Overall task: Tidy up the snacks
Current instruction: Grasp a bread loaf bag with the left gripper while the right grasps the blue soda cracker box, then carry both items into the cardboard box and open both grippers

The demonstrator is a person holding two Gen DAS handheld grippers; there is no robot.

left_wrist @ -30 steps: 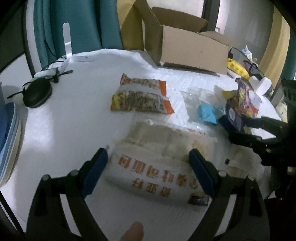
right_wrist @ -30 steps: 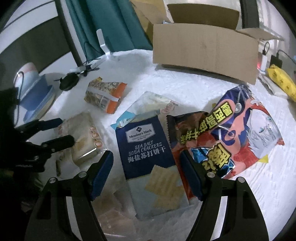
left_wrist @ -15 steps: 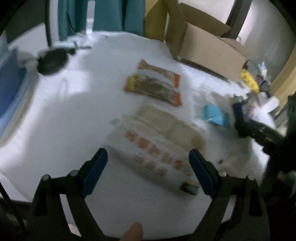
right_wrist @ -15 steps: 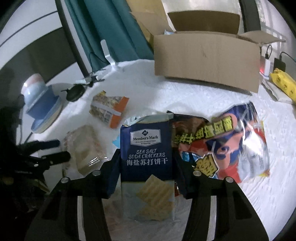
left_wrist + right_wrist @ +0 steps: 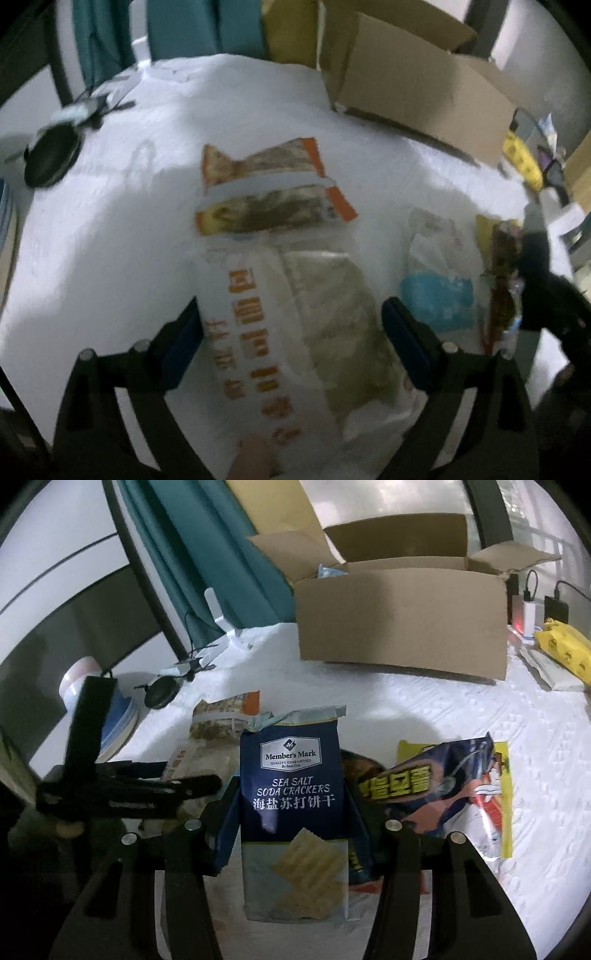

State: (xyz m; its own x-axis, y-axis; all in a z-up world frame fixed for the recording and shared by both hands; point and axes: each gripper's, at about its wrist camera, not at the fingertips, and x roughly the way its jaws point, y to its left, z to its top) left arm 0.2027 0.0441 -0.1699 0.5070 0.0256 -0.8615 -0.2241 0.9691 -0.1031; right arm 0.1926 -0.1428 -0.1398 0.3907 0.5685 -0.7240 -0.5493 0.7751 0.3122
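Note:
My right gripper point(image 5: 291, 805) is shut on a navy soda cracker bag point(image 5: 293, 797) and holds it upright above the white table. My left gripper point(image 5: 291, 328) is open around a clear bread bag with orange lettering point(image 5: 295, 332) that lies on the table; its fingers point(image 5: 181, 343) stand at the bag's two sides. An orange snack pack point(image 5: 269, 192) lies just beyond it. An open cardboard box point(image 5: 402, 616) stands at the back. A colourful chips bag point(image 5: 443, 786) lies to the right of the cracker bag. The left gripper also shows in the right wrist view point(image 5: 199, 779).
A black round case point(image 5: 50, 157) and cables lie at the table's far left. A yellow pack point(image 5: 565, 646) and chargers sit at the back right. A clear wrapper with a blue patch point(image 5: 437, 280) lies right of the bread bag. Teal curtains point(image 5: 221, 561) hang behind.
My right gripper closed on the cracker bag and lifted it upright. My left gripper swung and moved in over the bread bag, which now lies lengthwise between its fingers.

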